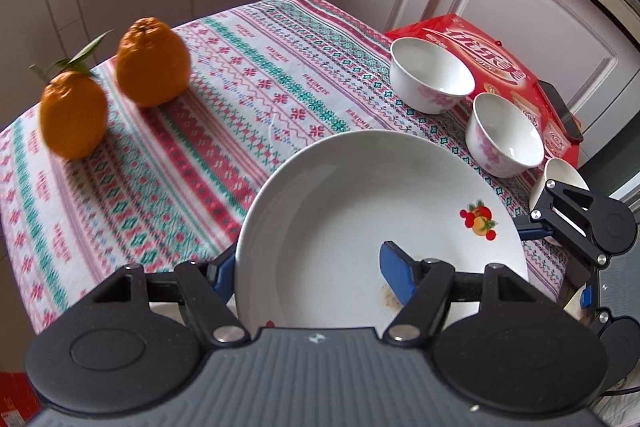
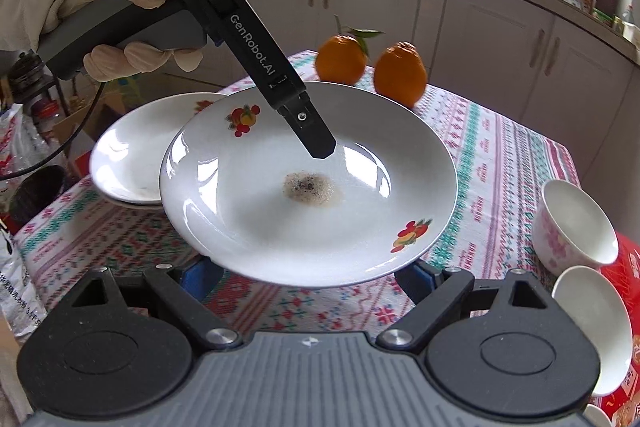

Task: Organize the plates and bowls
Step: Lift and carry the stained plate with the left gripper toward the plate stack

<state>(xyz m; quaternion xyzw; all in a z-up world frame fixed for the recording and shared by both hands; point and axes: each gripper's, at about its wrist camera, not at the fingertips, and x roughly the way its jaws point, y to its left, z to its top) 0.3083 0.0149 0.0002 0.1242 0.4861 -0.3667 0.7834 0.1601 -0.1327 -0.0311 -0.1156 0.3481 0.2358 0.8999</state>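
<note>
A white plate with fruit prints (image 1: 360, 203) is held above the patterned tablecloth; it also shows in the right wrist view (image 2: 280, 227) with a brown crumb stain in its middle. My left gripper (image 1: 308, 277) is shut on the plate's rim, one blue finger inside, one outside. My right gripper (image 2: 308, 277) sits open under the plate's near edge; its blue fingers are mostly hidden. Another plate (image 2: 128, 151) lies behind on a stack at the left. Floral bowls (image 1: 430, 75) (image 1: 504, 135) stand at the right.
Two oranges (image 1: 152, 63) (image 1: 72, 115) stand on the tablecloth (image 1: 180, 167). A red box (image 1: 500, 67) with a dark phone (image 1: 564, 111) lies behind the bowls. Cabinets surround the table. A third bowl (image 1: 560, 179) is by the right gripper.
</note>
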